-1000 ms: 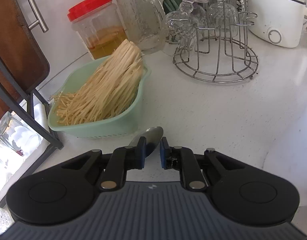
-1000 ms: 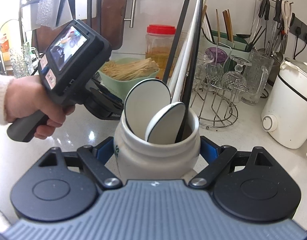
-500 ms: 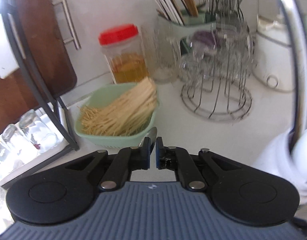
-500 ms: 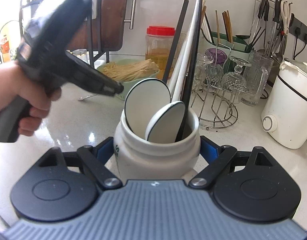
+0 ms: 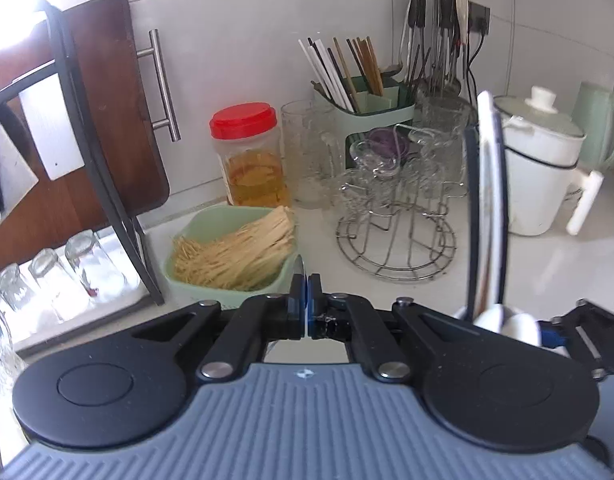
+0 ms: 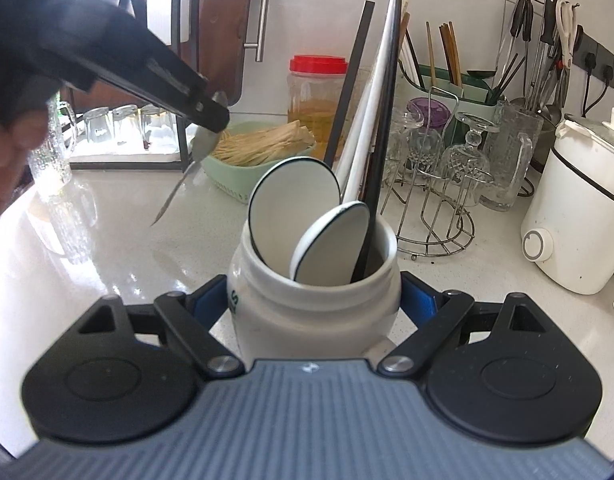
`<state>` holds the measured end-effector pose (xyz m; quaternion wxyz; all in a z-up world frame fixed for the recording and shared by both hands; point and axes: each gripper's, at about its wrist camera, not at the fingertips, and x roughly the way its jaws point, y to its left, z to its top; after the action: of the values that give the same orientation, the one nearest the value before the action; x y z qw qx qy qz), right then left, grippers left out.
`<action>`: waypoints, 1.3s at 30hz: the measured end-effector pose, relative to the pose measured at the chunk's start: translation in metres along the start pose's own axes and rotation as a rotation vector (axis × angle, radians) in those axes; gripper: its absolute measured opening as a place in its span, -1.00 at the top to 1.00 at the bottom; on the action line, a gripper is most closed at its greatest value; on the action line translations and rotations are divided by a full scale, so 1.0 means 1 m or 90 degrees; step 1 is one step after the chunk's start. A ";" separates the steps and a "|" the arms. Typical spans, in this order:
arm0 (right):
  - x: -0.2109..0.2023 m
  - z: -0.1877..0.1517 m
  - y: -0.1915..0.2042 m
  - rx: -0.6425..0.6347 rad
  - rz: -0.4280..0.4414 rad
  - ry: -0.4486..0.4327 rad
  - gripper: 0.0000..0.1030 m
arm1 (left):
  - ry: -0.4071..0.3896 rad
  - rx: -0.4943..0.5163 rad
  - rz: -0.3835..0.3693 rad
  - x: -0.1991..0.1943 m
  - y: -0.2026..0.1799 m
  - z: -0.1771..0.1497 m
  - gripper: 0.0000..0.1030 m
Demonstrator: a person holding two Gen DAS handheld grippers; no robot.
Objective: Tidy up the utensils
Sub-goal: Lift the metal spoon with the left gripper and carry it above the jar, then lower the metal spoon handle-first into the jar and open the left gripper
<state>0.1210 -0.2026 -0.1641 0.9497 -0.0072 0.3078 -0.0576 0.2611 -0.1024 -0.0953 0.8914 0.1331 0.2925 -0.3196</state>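
Above the white counter, a metal spoon hangs from my left gripper, jaws pressed together on its bowl end, handle slanting down and clear of the surface. In the left wrist view only a thin edge of the spoon shows between the pads.

My right gripper clamps the white ceramic jar by its sides, blue pads against the wall. The jar stands upright on the counter and holds two white ladle heads with dark rims plus black and white chopsticks leaning out of its mouth.

Behind the spoon: green basket of pale sticks, red-lidded jar against the wall. Right of that, wire rack with upturned glasses, green utensil caddy, white cooker.
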 end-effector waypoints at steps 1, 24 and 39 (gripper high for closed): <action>0.000 0.000 0.000 0.000 -0.001 -0.001 -0.77 | -0.003 -0.005 -0.001 -0.004 0.000 0.000 0.98; 0.001 -0.001 -0.001 -0.012 0.014 -0.003 -0.77 | -0.027 -0.117 -0.035 -0.062 0.000 0.016 0.99; -0.001 -0.004 -0.002 -0.003 0.015 -0.017 -0.77 | -0.093 -0.143 -0.127 -0.090 -0.013 0.072 0.99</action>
<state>0.1176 -0.2042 -0.1668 0.9543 -0.0068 0.2953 -0.0455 0.2273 -0.0985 0.0157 0.8834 -0.0207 0.2724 -0.3807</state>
